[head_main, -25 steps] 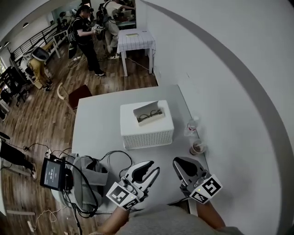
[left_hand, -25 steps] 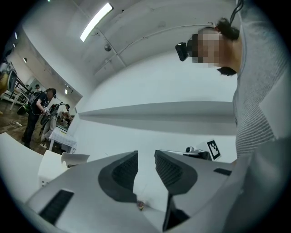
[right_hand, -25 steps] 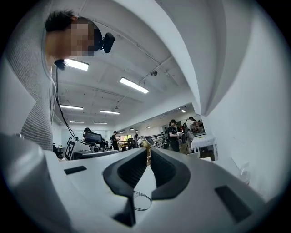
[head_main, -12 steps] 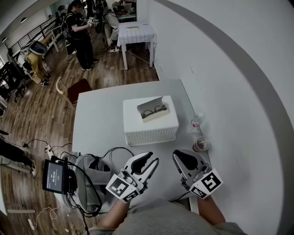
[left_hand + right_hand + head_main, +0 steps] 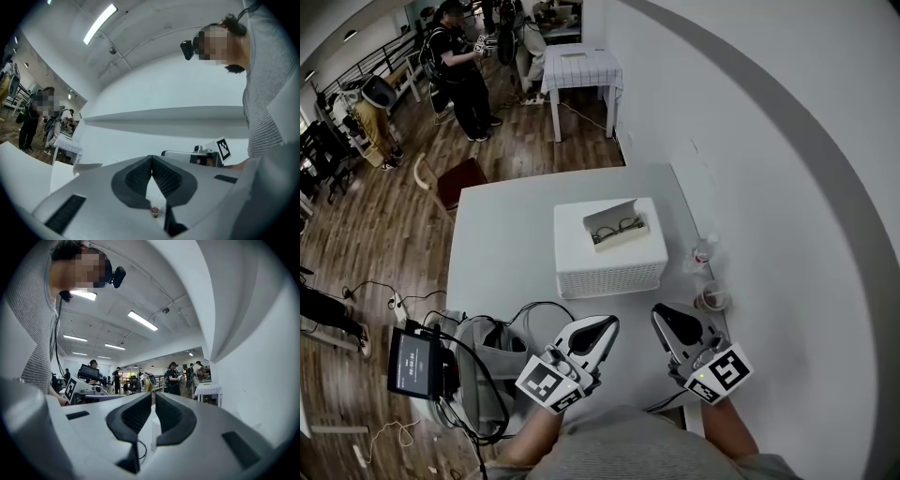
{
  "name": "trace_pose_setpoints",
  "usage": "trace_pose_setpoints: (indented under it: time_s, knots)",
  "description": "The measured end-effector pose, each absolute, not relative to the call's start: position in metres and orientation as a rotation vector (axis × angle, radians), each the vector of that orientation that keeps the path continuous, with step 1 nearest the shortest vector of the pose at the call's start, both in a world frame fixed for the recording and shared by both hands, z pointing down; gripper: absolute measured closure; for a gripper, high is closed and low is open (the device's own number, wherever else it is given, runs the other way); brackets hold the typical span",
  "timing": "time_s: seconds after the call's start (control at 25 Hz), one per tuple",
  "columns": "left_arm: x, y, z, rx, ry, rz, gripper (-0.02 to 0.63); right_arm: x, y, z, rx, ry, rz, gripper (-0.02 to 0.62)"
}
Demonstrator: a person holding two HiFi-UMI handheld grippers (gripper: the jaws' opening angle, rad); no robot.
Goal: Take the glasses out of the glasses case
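On slatted white basket (image 5: 609, 277), open glasses case (image 5: 612, 212), glasses (image 5: 615, 229) inside, left gripper (image 5: 609, 324) jaws just closed empty, right gripper (image 5: 661, 315) shut too

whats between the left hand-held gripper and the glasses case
Head view: only bare white tabletop and the front wall of the white slatted box bearing the pale glasses case.

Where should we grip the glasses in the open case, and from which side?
Probably the bridge between the two lenses, coming down from above and slightly from the near side. The glasses lie flat in the open case on top of the white basket. The lid stands up along the far edge, so that side looks blocked, while the middle of the frame is exposed from above.
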State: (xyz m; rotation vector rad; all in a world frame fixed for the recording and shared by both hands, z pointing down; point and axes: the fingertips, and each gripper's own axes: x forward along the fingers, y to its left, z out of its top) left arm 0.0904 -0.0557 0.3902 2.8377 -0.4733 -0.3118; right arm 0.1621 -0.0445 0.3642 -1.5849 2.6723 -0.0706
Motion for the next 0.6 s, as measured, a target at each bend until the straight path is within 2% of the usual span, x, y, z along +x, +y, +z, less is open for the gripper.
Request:
trace_pose_setpoints:
  time_s: [0.52,0.6]
  knots:
    - [0.09,-0.058,0.391,2.828,-0.471,-0.321,0.594,0.158,-0.055,0.366,-1.575,2.742,-0.04,0.577]
    - [0.089,-0.057,0.393,2.822,-0.476,-0.323,0.594,0.155,-0.058,0.369,-1.57,2.776,-0.029,0.541]
